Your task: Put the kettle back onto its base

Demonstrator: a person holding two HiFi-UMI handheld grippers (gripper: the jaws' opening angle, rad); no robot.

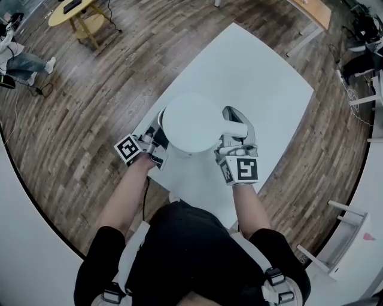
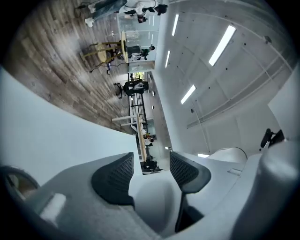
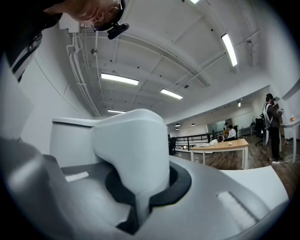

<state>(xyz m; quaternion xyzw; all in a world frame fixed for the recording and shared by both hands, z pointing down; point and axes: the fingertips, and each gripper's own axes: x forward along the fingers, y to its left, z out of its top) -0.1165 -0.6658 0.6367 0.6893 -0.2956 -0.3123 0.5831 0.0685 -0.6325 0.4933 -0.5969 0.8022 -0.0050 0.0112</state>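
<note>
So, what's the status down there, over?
Right gripper shut on kettle handle. Left gripper open, empty, beside kettle. No base visible; no obstacle seen on table.

PLACE: open-plan office or lab hall | FLOOR: wood planks (image 1: 72, 137) | CEILING: long strip lights (image 3: 119, 78), exposed pipes (image 3: 84, 89) | FURNITURE: white work surface (image 1: 257, 89), long wooden desk (image 3: 225, 146), round yellow table (image 1: 72, 12) | PEOPLE: seated person (image 3: 230, 132) at the desk, standing person (image 3: 271, 119) beside it
</note>
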